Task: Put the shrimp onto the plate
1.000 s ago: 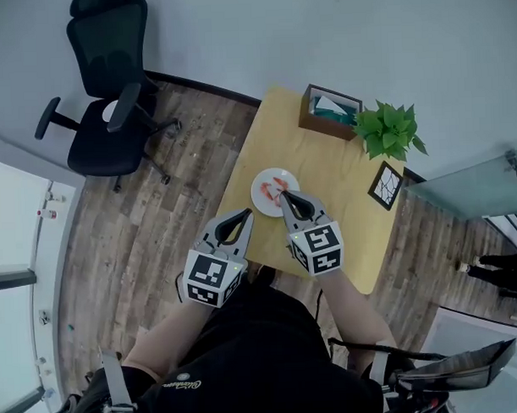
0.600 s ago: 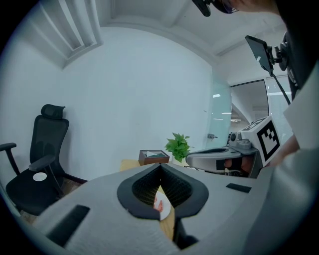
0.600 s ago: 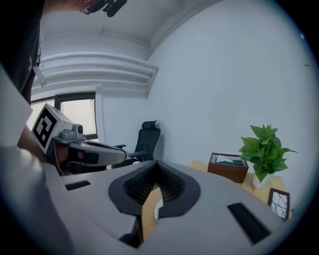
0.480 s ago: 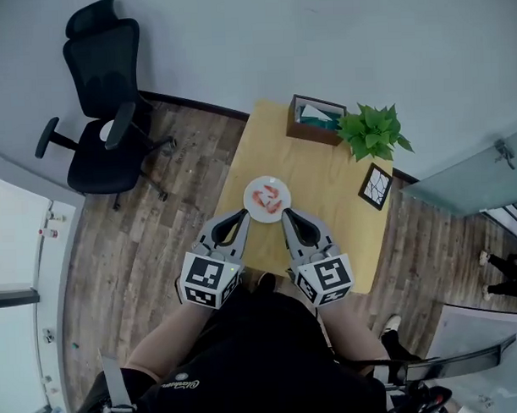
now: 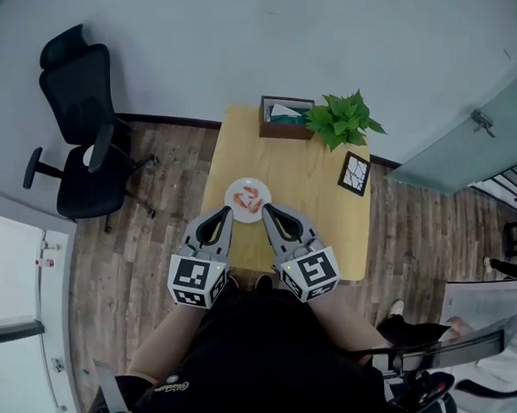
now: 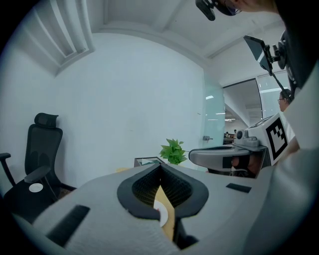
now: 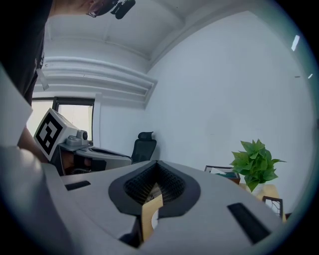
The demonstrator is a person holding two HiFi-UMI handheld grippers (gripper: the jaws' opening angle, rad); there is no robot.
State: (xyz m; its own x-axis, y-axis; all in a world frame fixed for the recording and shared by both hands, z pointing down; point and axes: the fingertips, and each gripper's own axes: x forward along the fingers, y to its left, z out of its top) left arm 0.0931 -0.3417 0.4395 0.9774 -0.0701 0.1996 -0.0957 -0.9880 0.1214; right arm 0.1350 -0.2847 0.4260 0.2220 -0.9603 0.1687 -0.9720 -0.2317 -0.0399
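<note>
1. Head view: the shrimp (image 5: 249,197) lie on the white plate (image 5: 235,204) on the yellow table (image 5: 314,208).
2. Your left gripper (image 5: 226,212) is closed tight and holds nothing, just beside the plate.
3. Your right gripper (image 5: 266,209) is closed and empty too, just beside the plate.

light: bright, even | shadows: soft | edges: fisheye-warped, dark vignette | near parts: blurred
</note>
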